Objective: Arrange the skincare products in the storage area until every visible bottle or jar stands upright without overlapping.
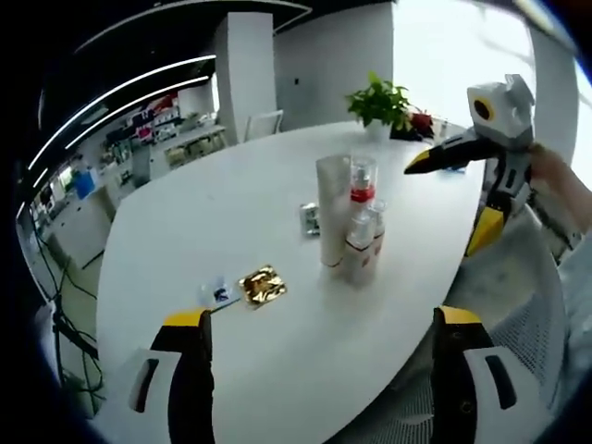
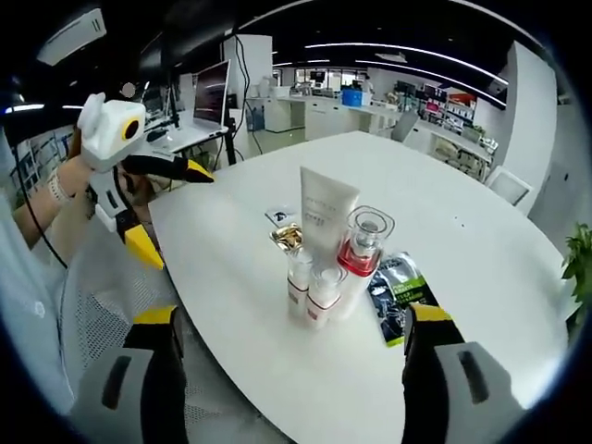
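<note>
Your left tongs (image 1: 319,338) and right tongs (image 2: 291,338) both gape wide and carry nothing, held back from the table (image 2: 462,259). The skincare products stand upright in a tight cluster mid-table: a tall white tube (image 2: 324,211), a clear red-collared bottle (image 2: 363,242), and two small white bottles (image 2: 314,287) just in front, touching or nearly so. Expect the tube to be soft and tippy, so grip it low; the bottle looks rigid, slick, perhaps breakable. Sachets (image 2: 396,294) lie flat beside them.

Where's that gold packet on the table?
In the left gripper view, the gold packet lies flat on the white table, left of the bottles, beside a small blue-and-white sachet.
</note>
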The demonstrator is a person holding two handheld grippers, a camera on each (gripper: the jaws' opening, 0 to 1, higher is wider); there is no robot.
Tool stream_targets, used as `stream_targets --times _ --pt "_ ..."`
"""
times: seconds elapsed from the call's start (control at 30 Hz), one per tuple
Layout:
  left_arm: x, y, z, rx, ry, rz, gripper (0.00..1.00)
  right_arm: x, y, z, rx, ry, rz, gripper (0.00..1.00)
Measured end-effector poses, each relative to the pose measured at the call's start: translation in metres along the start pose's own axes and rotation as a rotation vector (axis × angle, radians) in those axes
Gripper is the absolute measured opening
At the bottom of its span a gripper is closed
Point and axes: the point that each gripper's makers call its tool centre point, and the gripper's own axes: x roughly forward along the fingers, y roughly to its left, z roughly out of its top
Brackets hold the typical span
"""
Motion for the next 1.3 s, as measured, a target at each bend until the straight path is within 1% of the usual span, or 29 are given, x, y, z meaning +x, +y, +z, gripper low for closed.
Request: stream_targets --times 0.17,0.3,0.33,0.37,0.47,0.57,0.63,0.77,0.83,0.9,0.93,1.0,1.03,1.1,1.2,1.3 --pt "0.001 -0.002 0.0 0.002 0.003 -0.008 0.97 0.0 -0.007 -0.004 -0.007 0.011 0.004 0.99" --pt "0.002 -0.002 -0.001 -0.001 0.01 -0.007 0.97 -0.002 -0.02 -0.006 0.0 0.014 -0.007 0.93" --pt "0.002 -0.002 -0.002 0.0 0.012 -0.007 0.97 -0.003 -0.024 -0.006 0.002 0.01 -0.015 0.91" --pt "0.002 -0.002 -0.002 0.0 0.011 -0.006 0.97 -0.003 -0.027 -0.006 -0.003 0.004 -0.018 0.87" --pt "0.001 -0.002 0.004 -0.007 -0.018 -0.001 0.97 -0.003 -0.043 -0.009 0.019 -0.001 -0.029 0.79" --pt "0.002 -0.002 0.003 -0.011 -0.011 -0.001 0.97 -0.001 -0.056 -0.015 0.041 -0.009 -0.039 0.73" --pt "0.002 -0.002 0.001 -0.01 -0.004 0.001 0.97 0.003 -0.062 -0.019 0.091 -0.031 -0.024 0.69" --pt "0.002 -0.004 -0.001 -0.017 0.0 -0.002 0.97 0.008 -0.073 -0.029 0.123 -0.045 -0.014 0.58" --pt "0.003 -0.004 -0.003 -0.02 0.005 -0.004 0.97 0.013 -0.08 -0.038 0.154 -0.028 -0.012 0.55" --pt "0.003 -0.004 -0.005 -0.021 0.013 -0.003 0.97 0.017 -0.088 -0.045 0.157 -0.019 -0.017 0.5" --pt "0.004 -0.004 -0.005 -0.021 0.015 -0.004 0.97 0.019 -0.092 -0.05 0.19 -0.016 -0.019 0.48" --pt "0.004 -0.005 -0.006 -0.025 0.016 -0.004 0.97 0.022 -0.099 -0.053 0.224 -0.029 -0.029 0.47" --pt "0.004 -0.005 -0.006 -0.026 0.017 -0.005 0.97 0.023 -0.102 -0.055 0.252 -0.036 -0.023 0.45" --pt "0.005 -0.006 -0.007 -0.028 0.023 -0.009 0.97 0.024 -0.111 -0.058 0.277 -0.048 -0.036 0.41" --pt "0.007 -0.008 -0.009 -0.033 0.032 -0.013 0.97 0.027 -0.124 -0.064 0.29 -0.038 -0.06 0.38" --pt "0.008 -0.009 -0.011 -0.034 0.039 -0.017 0.97 0.03 -0.139 -0.072 0.305 -0.016 -0.081 0.39"
